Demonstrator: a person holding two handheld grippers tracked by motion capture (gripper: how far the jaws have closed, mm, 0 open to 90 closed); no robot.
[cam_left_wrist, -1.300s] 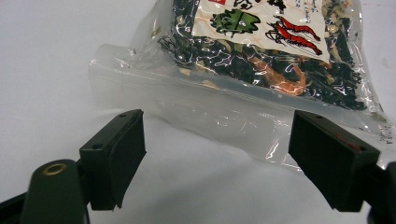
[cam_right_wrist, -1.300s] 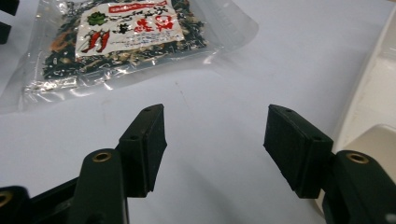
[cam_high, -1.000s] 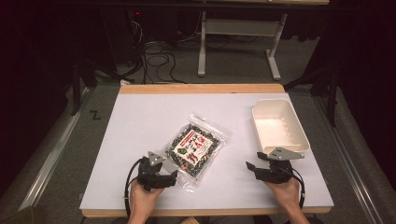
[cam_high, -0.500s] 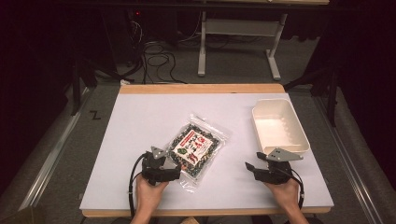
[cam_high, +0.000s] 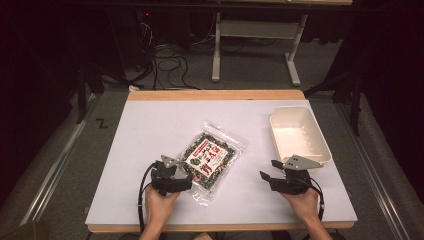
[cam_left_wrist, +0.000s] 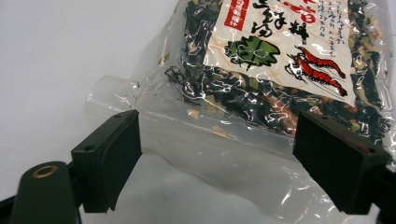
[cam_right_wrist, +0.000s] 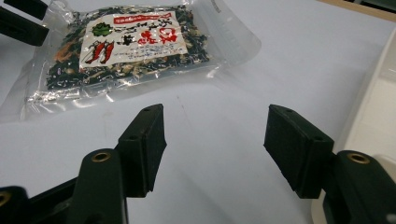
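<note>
high view looks down on the table (cam_high: 150, 130); both gripper views, low and close, share the packet (cam_left_wrist: 261, 60)

A shallow cream plastic rectangular tray (cam_high: 320, 144) sits at the right of the frame on the white tabletop (cam_high: 150, 150), whose far edge is a light wooden strip (cam_high: 215, 95). Beyond it, at upper centre, stands a grey metal table frame (cam_high: 255, 50) on grey carpet, with black cables (cam_high: 167, 65) tangled at upper left.

lab (floor cables (cam_high: 165, 65), test table (cam_high: 150, 130))
</note>
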